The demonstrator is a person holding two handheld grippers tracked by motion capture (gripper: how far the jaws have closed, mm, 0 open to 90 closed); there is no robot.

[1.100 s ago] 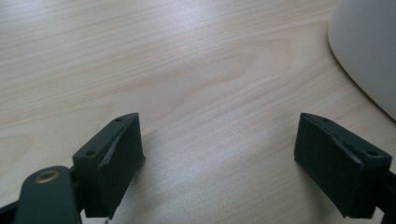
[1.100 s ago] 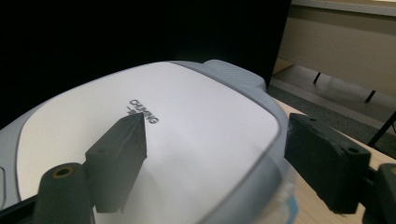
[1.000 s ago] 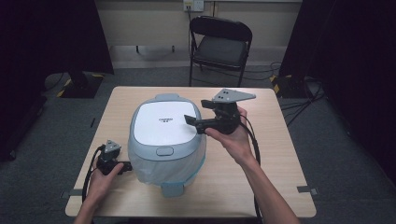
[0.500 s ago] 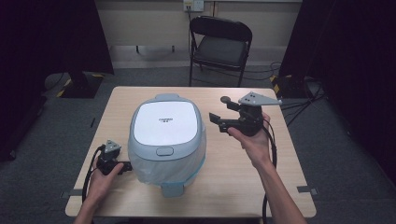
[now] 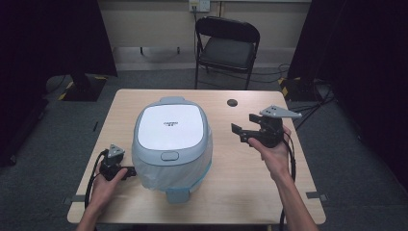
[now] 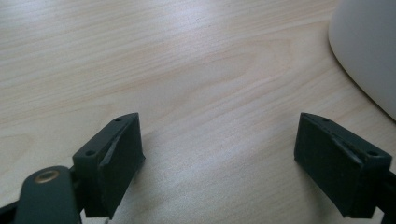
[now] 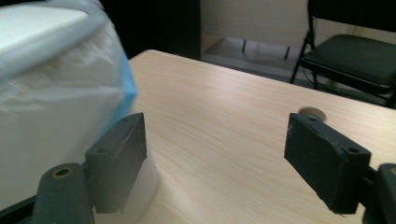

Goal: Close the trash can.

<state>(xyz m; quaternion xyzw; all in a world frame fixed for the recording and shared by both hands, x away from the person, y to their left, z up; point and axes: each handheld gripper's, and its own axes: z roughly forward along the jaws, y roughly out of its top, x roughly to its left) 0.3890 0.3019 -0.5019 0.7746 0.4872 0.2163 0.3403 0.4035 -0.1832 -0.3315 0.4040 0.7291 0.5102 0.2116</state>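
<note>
On the light wooden table (image 5: 226,192) there are two grippers and one appliance. At about eight o'clock from the table's middle, the left gripper (image 5: 129,173) lies low on the wood in the person's left hand (image 5: 103,186), its jaws spread wide with nothing between them, just beside the base of the large white and pale-blue rounded cooker with a flat white lid (image 5: 171,139). The cooker sits slightly left of centre. At three o'clock, well apart from it, the right gripper (image 5: 237,131) is held above the table in the right hand (image 5: 273,153), jaws wide and empty, pointing toward the cooker. One small round dark hole (image 5: 232,102) marks the tabletop at one o'clock. One black folding chair (image 5: 226,45) stands beyond the table at twelve o'clock.
</note>
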